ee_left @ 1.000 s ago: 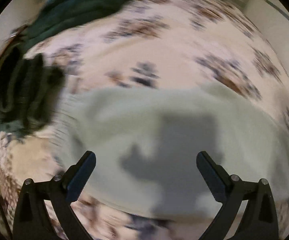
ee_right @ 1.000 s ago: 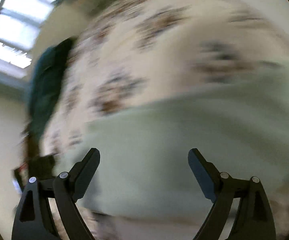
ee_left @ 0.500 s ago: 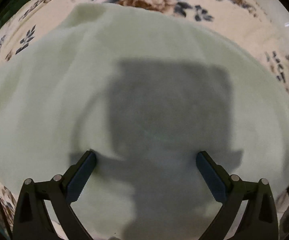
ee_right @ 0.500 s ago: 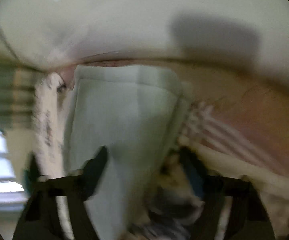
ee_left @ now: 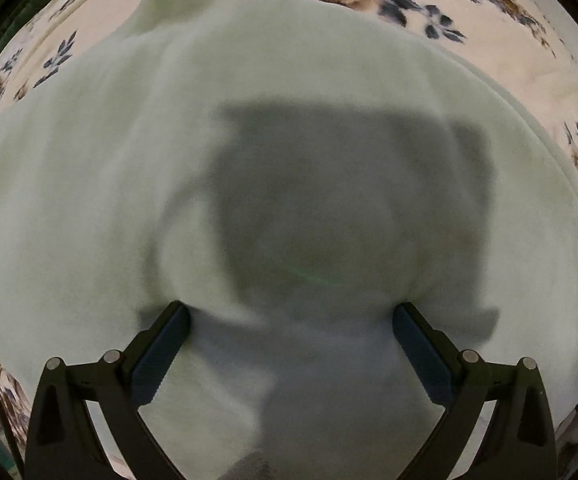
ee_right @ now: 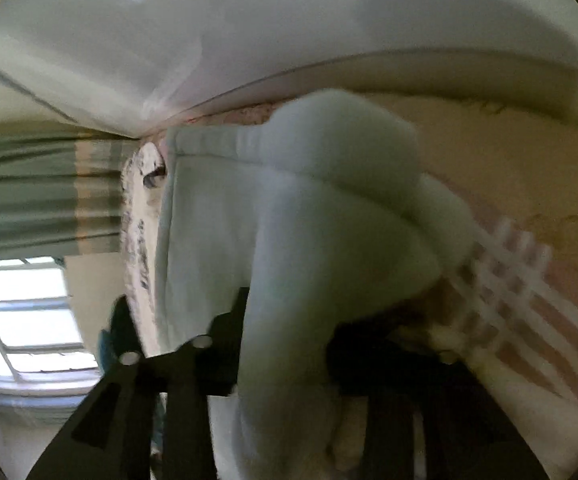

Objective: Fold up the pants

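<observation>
L gripper [ee_left: 289, 344] hangs w/ jaws spread wide, nothing between them, pointed down at the pale green pants [ee_left: 137, 184], which lie spread over the floral blanket [ee_left: 501, 56] and fill most of the L wrist view, gripper's shadow falling on the fabric. R gripper [ee_right: 285, 336] is tilted sideways & blurred, w/ a thick fold of the pants [ee_right: 329, 248] running between its fingers and draping forward; jaws look clamped on that fabric. Further L in the R wrist view: striped curtain [ee_right: 41, 196] & window [ee_right: 25, 312], striped cloth [ee_right: 529, 292] at far R.
</observation>
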A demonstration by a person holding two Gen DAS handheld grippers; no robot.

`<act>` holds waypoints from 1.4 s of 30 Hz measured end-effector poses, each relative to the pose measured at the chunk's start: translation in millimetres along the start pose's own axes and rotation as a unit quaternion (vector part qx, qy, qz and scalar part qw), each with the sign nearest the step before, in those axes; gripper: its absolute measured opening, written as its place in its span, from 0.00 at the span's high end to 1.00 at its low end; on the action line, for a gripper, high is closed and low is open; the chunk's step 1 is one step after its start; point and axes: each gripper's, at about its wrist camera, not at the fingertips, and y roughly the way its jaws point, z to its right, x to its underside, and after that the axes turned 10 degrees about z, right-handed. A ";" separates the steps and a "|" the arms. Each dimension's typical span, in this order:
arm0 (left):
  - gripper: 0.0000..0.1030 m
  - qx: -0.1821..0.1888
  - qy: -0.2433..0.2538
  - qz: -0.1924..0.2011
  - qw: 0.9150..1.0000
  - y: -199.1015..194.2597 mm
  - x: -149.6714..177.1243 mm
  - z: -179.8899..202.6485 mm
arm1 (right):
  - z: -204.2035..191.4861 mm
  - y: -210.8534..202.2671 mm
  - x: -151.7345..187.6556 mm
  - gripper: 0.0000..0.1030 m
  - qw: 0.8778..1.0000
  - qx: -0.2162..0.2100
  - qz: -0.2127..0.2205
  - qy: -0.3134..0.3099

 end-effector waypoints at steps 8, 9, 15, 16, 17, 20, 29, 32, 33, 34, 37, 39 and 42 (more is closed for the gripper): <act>0.00 0.003 0.000 0.016 1.000 -6.8 7.6 8.8 | -30.6 -1.8 -3.4 0.81 0.993 0.075 0.038 -0.084; 0.00 0.001 0.000 0.016 1.000 -8.9 8.2 9.1 | -33.9 0.6 -2.4 0.81 0.992 0.078 0.035 -0.088; 0.00 -0.031 0.031 0.059 0.997 -43.6 9.6 23.0 | -119.0 -31.2 25.4 0.81 0.977 0.043 0.050 -0.204; 0.00 -0.026 0.030 0.064 0.997 -49.2 9.9 22.1 | -135.9 -36.3 34.3 0.81 0.972 0.034 0.050 -0.225; 0.00 -0.025 0.028 0.068 0.997 -54.5 10.2 20.4 | -147.2 -43.5 40.9 0.81 0.968 0.029 0.051 -0.242; 0.00 -0.016 0.016 0.074 0.997 -70.9 11.4 9.9 | -199.0 -55.5 77.3 0.81 0.952 0.005 0.049 -0.303; 0.00 0.008 -0.062 0.076 0.995 -114.2 20.6 -83.2 | -297.2 -26.4 235.3 0.81 0.882 -0.044 -0.008 -0.470; 0.00 -0.001 -0.087 0.076 0.993 -118.6 24.0 -124.7 | -298.7 8.4 317.0 0.81 0.833 -0.035 -0.045 -0.550; 0.00 -0.006 -0.095 0.076 0.993 -119.7 28.2 -138.6 | -294.1 20.9 352.8 0.81 0.804 -0.028 -0.056 -0.592; 0.00 -0.010 -0.101 0.074 0.992 -120.6 31.4 -149.0 | -287.7 29.0 379.6 0.81 0.780 -0.025 -0.065 -0.622; 0.00 -0.011 -0.116 0.060 0.991 -111.3 33.4 -174.1 | -252.0 59.2 473.5 0.81 0.682 -0.005 -0.116 -0.722; 0.00 0.004 -0.126 0.047 0.991 -104.9 31.5 -184.3 | -223.5 59.6 511.7 0.78 0.637 0.017 -0.128 -0.760; 0.00 0.033 -0.133 0.040 0.990 -102.8 21.9 -185.8 | -199.5 55.2 534.3 0.58 0.597 0.047 -0.131 -0.790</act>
